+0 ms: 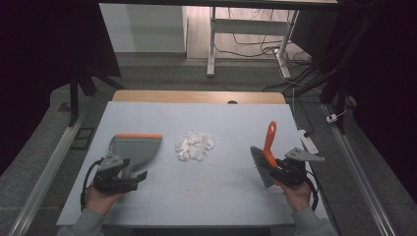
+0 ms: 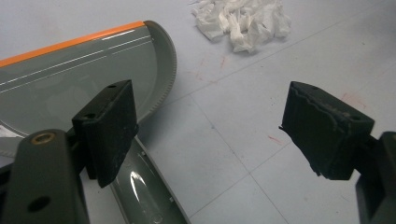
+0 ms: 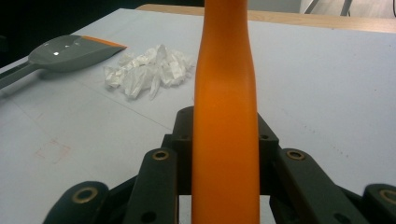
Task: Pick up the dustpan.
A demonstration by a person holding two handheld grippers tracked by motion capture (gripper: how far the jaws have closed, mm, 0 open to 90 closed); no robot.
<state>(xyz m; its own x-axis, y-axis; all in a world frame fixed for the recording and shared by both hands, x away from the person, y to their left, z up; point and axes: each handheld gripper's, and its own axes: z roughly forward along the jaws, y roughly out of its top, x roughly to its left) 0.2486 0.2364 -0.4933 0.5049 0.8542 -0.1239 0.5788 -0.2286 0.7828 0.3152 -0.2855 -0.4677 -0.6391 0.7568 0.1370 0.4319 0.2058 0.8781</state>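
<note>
Right gripper [image 1: 273, 169] near the table's [image 1: 231, 118] right edge is clamped on the brush's orange handle [image 3: 225, 116]; left gripper [image 2: 205, 135] gapes wide over the dustpan [image 2: 70, 79], paper scraps [image 1: 194, 145] mid-table.

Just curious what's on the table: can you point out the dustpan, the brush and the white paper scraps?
dustpan [image 1: 133, 147], high view, grey tray.
brush [image 1: 269, 140], high view, orange handle.
white paper scraps [image 1: 194, 145], high view, middle of the pile.
</note>
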